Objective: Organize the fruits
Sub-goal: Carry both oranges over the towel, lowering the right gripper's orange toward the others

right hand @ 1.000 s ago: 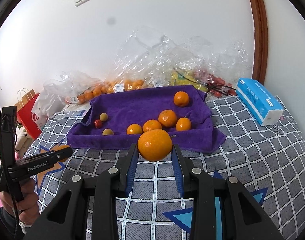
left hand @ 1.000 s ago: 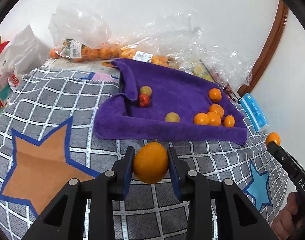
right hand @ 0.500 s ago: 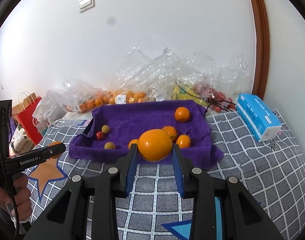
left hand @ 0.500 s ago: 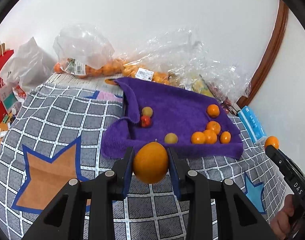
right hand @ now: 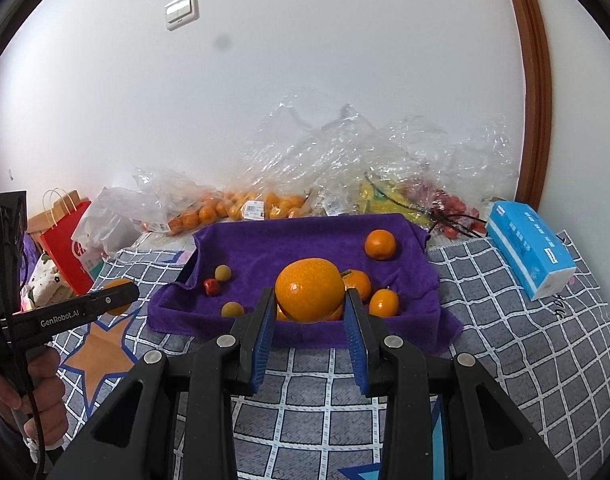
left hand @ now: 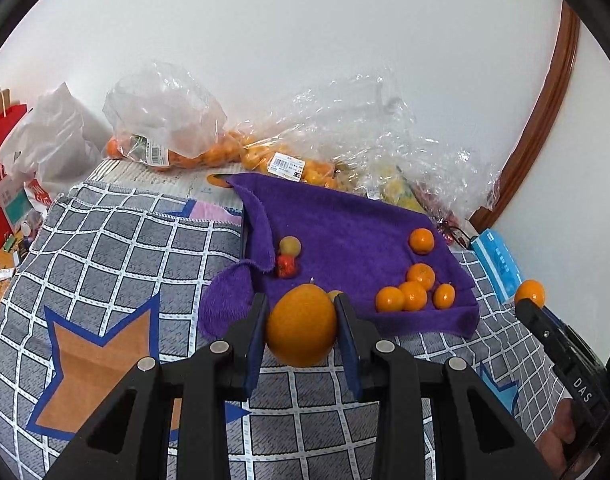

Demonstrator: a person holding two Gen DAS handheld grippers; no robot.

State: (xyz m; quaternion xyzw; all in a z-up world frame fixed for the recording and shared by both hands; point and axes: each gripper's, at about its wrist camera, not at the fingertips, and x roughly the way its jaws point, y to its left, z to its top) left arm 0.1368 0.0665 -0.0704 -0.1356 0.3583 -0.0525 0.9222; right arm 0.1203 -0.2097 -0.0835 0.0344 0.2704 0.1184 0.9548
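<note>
Two oranges gripped, one per gripper, above the checked blanket [left hand: 117,240].

Left gripper [left hand: 301,330] fingers clamped on an orange [left hand: 301,326]; right gripper [right hand: 309,300] fingers clamped on another orange [right hand: 309,294]. Beyond both, at 12 o'clock, a purple towel [right hand: 305,244] carrying small oranges [right hand: 380,244], two yellowish fruits and a red one [right hand: 211,287]. Blue tissue pack [right hand: 529,248] at 2 o'clock of the towel in the right wrist view.

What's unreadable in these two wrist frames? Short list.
- Left wrist view: yellow-green fruit on the purple towel, mostly hidden behind the large orange held in the left hand-held gripper.
- Right wrist view: small oranges behind the big held orange; count unclear.
- Both views: contents of crinkled clear plastic bags, blurred by glare.
- Bag price labels: too small.
</note>
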